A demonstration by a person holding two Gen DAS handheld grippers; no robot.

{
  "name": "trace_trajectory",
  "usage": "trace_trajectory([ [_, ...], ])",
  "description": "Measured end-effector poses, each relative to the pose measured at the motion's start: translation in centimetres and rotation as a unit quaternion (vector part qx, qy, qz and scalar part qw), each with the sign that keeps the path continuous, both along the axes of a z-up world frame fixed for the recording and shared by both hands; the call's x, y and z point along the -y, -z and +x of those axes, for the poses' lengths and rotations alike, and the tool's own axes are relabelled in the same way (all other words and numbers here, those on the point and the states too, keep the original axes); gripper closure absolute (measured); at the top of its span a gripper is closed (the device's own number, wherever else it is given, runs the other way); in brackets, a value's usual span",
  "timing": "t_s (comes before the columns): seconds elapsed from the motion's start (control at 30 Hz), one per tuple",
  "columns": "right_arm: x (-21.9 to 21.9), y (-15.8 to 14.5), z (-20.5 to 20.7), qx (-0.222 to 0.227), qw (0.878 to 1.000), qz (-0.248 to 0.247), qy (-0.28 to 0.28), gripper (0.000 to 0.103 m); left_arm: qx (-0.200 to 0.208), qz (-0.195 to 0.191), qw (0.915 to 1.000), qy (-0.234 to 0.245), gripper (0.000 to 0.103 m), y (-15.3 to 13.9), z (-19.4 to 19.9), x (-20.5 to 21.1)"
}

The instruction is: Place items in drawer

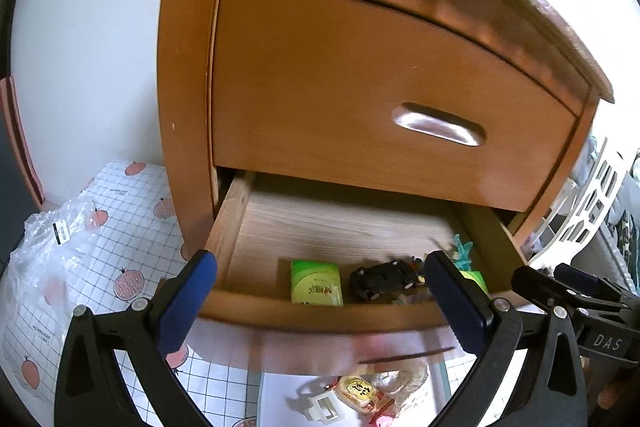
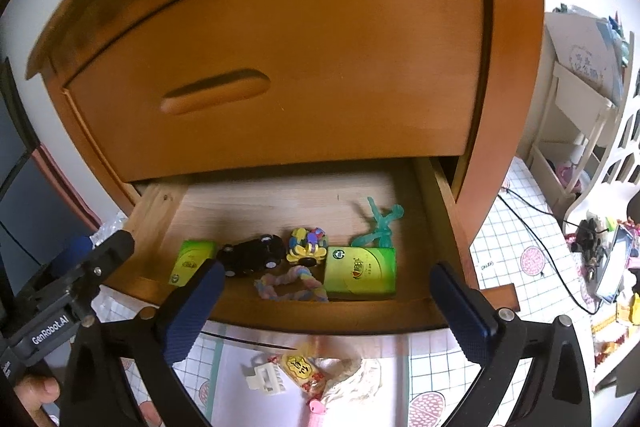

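Where the left wrist view looks down, the left gripper [image 1: 320, 287] stands wide open and empty before the pulled-out drawer [image 1: 320, 315]; a green box [image 1: 316, 283] and black toy car [image 1: 384, 279] lie between its fingers. Right wrist view: the right gripper [image 2: 324, 291], likewise open and empty, frames a pastel rope ring [image 2: 290, 287] and larger green box [image 2: 360, 273].

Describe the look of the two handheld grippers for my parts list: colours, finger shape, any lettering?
Both match. The left gripper and right gripper have black angular frames with silver rivets and two long flat fingers faced with textured dark-blue pads. White lettering shows on the black bodies: "GenRobot.AI" on the left one, seen from the right wrist, and "DAS" on the right one, seen from the left wrist. No cables or sleeves are visible.
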State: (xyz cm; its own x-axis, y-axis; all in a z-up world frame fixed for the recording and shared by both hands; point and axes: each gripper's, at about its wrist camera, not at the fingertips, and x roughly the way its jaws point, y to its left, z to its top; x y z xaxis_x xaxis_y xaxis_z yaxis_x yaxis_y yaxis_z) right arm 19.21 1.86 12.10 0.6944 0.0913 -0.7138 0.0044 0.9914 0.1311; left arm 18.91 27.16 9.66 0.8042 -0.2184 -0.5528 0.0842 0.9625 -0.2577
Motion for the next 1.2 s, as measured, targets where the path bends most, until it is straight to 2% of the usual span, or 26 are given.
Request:
trace_trajectory([
  [0.17,-0.6,0.1,-2.6,0.03,1.0,-0.004,-0.009,0.0,0.019,0.002,0.9998,0.01,0.0,0.5,-2.9,0.2],
  [0.3,-0.8,1.4,-4.9,0.036,0.999,0.002,-0.009,0.0,0.008,-0.001,0.9998,0.016,0.0,2.1,-4.8,0.0],
  [0.5,-0.9,5.9,-7.2,-0.008,1.0,0.008,-0.01,0.0,-0.035,-0.015,0.9991,0.02,0.0,5.4,-6.7,-0.3],
  [0.7,-0.4,10.9,-8.0,-0.072,0.997,0.023,0.007,0.0,-0.101,-0.003,0.9947,0.019,0.0,9.7,-6.5,0.6],
  [0.93,-0.2,15.6,-8.1,-0.141,0.989,0.036,0.015,0.0,-0.147,0.01,0.989,0.009,0.0,13.5,-6.4,0.9],
  [1.2,-0.3,19.1,-8.4,-0.184,0.982,0.03,0.02,0.0,-0.197,0.022,0.9802,0.011,0.0,18.2,-6.4,1.4],
])
